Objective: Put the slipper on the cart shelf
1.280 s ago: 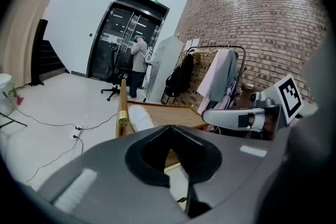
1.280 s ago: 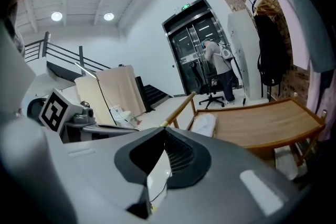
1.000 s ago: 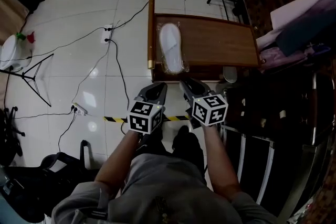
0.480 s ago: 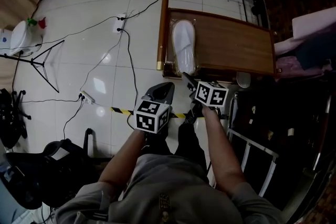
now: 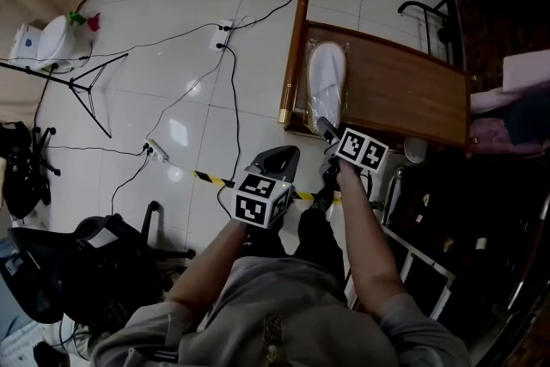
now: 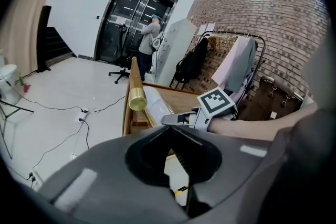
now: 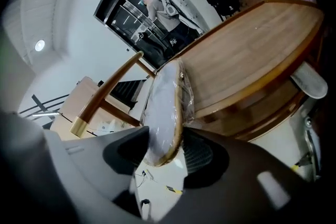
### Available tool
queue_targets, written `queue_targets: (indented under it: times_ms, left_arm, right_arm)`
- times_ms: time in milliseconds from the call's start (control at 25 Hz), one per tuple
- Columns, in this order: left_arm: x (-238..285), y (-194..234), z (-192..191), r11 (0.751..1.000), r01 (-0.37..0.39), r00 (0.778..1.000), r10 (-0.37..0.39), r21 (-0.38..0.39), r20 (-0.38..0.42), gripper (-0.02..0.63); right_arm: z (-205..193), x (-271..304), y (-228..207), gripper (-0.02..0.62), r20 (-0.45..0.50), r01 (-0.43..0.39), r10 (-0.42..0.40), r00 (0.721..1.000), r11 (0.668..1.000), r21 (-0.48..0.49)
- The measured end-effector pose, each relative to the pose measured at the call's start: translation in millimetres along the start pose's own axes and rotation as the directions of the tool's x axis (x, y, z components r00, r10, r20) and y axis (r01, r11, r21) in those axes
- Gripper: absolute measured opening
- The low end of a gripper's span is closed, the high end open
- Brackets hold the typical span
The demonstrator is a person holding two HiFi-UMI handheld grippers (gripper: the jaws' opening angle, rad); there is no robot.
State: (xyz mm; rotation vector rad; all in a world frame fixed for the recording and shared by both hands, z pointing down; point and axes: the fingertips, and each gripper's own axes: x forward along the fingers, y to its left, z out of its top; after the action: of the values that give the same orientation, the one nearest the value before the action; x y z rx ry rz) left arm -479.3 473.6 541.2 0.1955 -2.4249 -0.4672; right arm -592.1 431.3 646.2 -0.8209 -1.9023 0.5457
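While the left tongs (image 5: 279, 157) sit closed, the right tongs (image 5: 326, 130) pinch the one slipper (image 5: 326, 82) on the cart (image 5: 404, 94).

Dim, fisheye-warped pictures with dark vignetted corners.

Your right gripper (image 5: 326, 130) reaches forward, tip at the near end of the slipper (image 5: 327, 86). The slipper is white, in clear wrap, and lies lengthwise on the wooden cart shelf (image 5: 404, 94), just beside the brass-coloured handle bar (image 5: 292, 51) on the shelf's left edge. Your left gripper (image 5: 282, 157) sits lower, over pale floor tiles (image 5: 172, 13), apart from the cart. Black-and-yellow tape (image 5: 213, 178) crosses the floor beneath it. Cables (image 5: 234, 90) trail left toward a tripod stand (image 5: 82, 80).
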Motion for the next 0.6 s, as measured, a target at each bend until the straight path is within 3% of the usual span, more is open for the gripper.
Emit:
queue_targets:
  times_ms: [240, 600]
  left_arm:
    - [-1.2, -1.3, 8.9, 0.999, 0.024, 0.999, -0.025, 0.024, 0.021, 0.008]
    - [-2.6, -38.6, 30.9, 0.982, 0.155, 0.987, -0.159, 0.109, 0.032, 0.008]
  right_arm:
    - [19.3, -17.6, 12.6, 0.077, 0.073, 0.001, 0.002, 0.997, 0.999, -0.038]
    - [38.1, -87.4, 13.7, 0.069, 0.197, 0.054, -0.045, 0.979, 0.998, -0.044]
